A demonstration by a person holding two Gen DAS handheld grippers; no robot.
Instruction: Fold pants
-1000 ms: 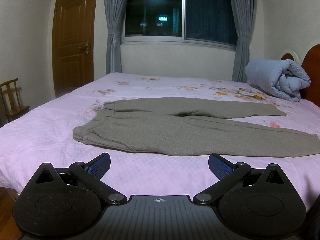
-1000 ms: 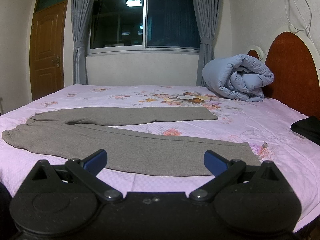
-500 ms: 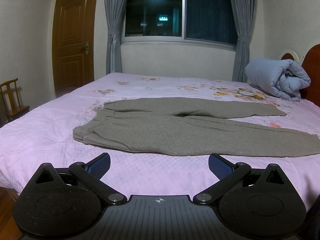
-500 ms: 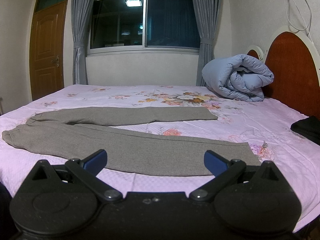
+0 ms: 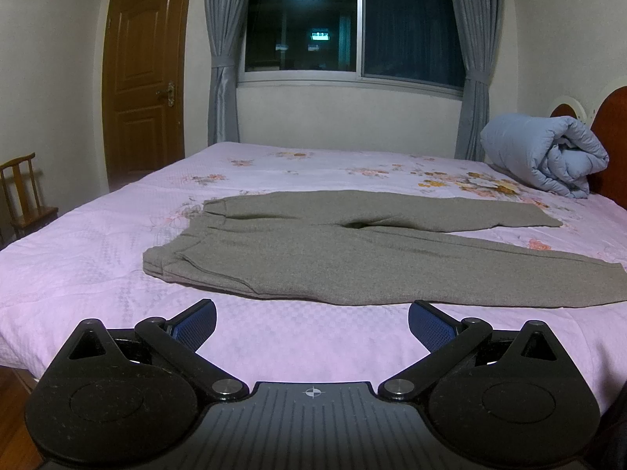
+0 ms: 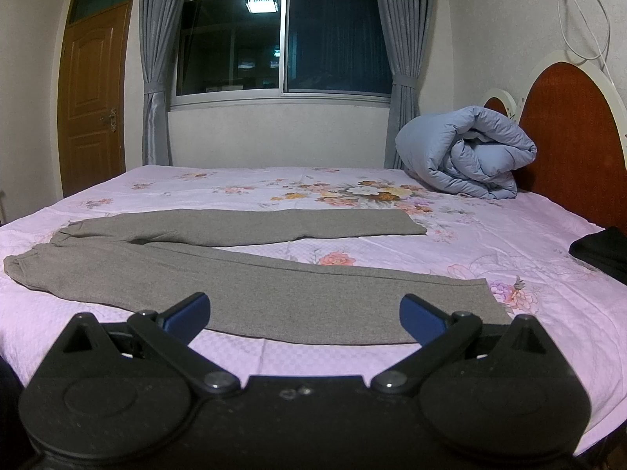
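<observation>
No change across the last second: both views hold steady, so the fold hasn't started. Left gripper (image 5: 312, 323) and right gripper (image 6: 304, 317) hover spread wide, empty, just short of the grey pants (image 5: 352, 258). The pants lie flat on the pink bedspread (image 5: 98, 258), legs splayed, waistband toward the door (image 5: 143, 90). Near leg's hem (image 6: 482, 305) sits closest to the right gripper. Plenty of bare bedspread beyond the pants; rolled duvet (image 6: 466, 152) and dark cloth (image 6: 601, 252) lie well apart from them.

Bed (image 5: 98, 258) with pink floral cover carries grey pants (image 5: 352, 258) laid flat, legs spread apart toward the headboard. A rolled blue quilt (image 6: 466, 152) lies against the headboard. A dark item (image 6: 601, 250) lies at the right edge.
</observation>
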